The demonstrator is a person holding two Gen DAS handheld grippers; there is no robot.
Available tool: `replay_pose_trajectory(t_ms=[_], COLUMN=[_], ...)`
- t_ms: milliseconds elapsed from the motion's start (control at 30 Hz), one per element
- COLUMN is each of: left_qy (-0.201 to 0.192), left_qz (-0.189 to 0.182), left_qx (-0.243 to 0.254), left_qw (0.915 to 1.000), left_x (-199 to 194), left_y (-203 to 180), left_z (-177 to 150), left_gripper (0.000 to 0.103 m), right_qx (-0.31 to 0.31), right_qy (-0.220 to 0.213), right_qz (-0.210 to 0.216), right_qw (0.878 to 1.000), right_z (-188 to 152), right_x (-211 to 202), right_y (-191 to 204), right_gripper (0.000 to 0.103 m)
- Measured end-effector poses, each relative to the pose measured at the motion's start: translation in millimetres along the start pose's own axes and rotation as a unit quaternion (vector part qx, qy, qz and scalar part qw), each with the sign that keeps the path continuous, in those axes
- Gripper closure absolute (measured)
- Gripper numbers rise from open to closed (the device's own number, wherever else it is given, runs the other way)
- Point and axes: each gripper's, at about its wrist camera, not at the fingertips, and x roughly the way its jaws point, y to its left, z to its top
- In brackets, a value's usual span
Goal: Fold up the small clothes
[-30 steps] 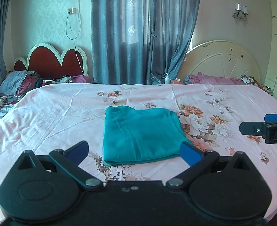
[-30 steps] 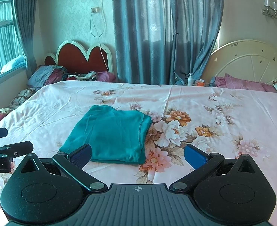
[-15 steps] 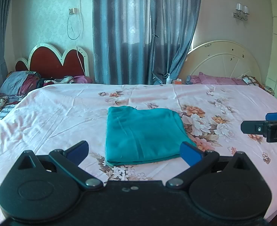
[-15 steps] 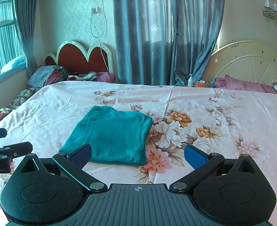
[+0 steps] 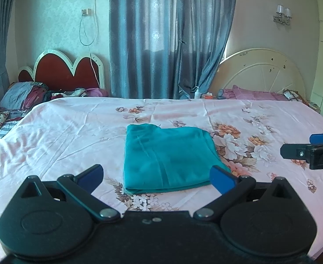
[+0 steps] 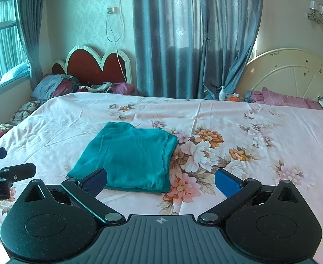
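Teal folded cotton garment [image 5: 169, 156] lies flat mid-bed on the pink floral sheet [image 5: 62, 136], at twelve o'clock of both grippers; left gripper [image 5: 157, 176] and right gripper [image 6: 160, 181] hover spread, empty, apparently finished folding.

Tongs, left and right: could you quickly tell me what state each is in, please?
Left tongs: open, holding nothing.
Right tongs: open, holding nothing.

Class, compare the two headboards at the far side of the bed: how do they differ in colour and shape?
The left headboard is dark red with a white border; the right headboard is cream all over. The left headboard has a scalloped top with several humps; the right headboard is one broad arch with spokes like a fan. Both stand against the wall behind the bed, on either side of the curtains.
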Motion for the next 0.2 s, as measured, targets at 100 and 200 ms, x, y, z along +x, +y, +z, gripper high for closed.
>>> replay_pose_trajectory(t_ms=[100,200], left_qy=[-0.006,-0.005], left_qz=[-0.011,-0.013], left_qx=[0.005,0.004], left_qw=[0.9999,0.9999], left_x=[-0.8,1.0], left_y=[-1.0,-3.2], left_z=[0.1,-0.1], left_gripper=[0.001,0.000], right_qx=[0.000,0.001], right_qy=[0.001,0.002], right_qz=[0.002,0.004], right_qw=[1.000,1.000], right_z=[-0.3,-1.0], right_x=[3.2,4.0], right_y=[-1.6,-2.5], right_gripper=[0.000,0.000])
